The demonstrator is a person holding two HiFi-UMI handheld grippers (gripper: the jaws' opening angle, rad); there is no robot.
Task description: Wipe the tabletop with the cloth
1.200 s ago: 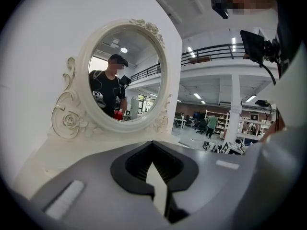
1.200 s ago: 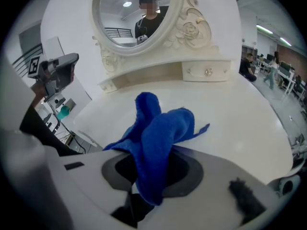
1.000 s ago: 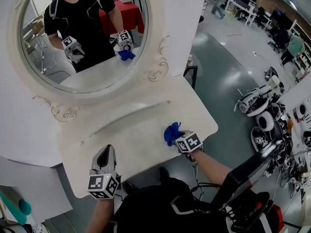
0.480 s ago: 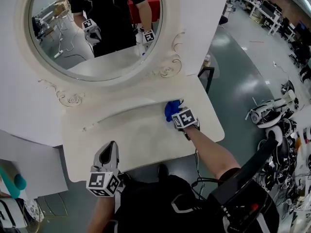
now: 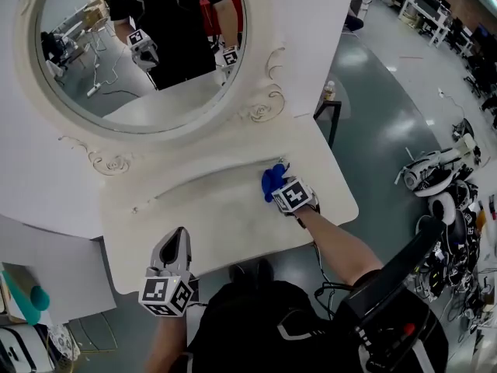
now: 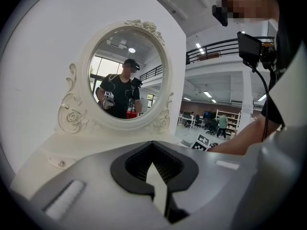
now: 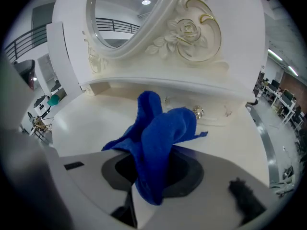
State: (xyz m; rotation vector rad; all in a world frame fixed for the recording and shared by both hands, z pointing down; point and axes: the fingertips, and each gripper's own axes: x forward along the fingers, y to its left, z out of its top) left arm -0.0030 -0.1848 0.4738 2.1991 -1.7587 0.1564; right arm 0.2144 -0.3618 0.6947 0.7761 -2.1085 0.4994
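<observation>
Right gripper view shows the right gripper (image 7: 136, 198) pinching the cloth (image 7: 160, 140), bunched just ahead of its jaws over the tabletop (image 7: 81, 123), mid-wipe I judge; next, press down and sweep leftward toward the closed, empty left gripper (image 6: 158, 186).

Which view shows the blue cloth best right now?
The right gripper view: the blue cloth fills the centre, clamped in the right gripper. The head view shows only a small blue bunch; the left gripper view misses it.
</observation>
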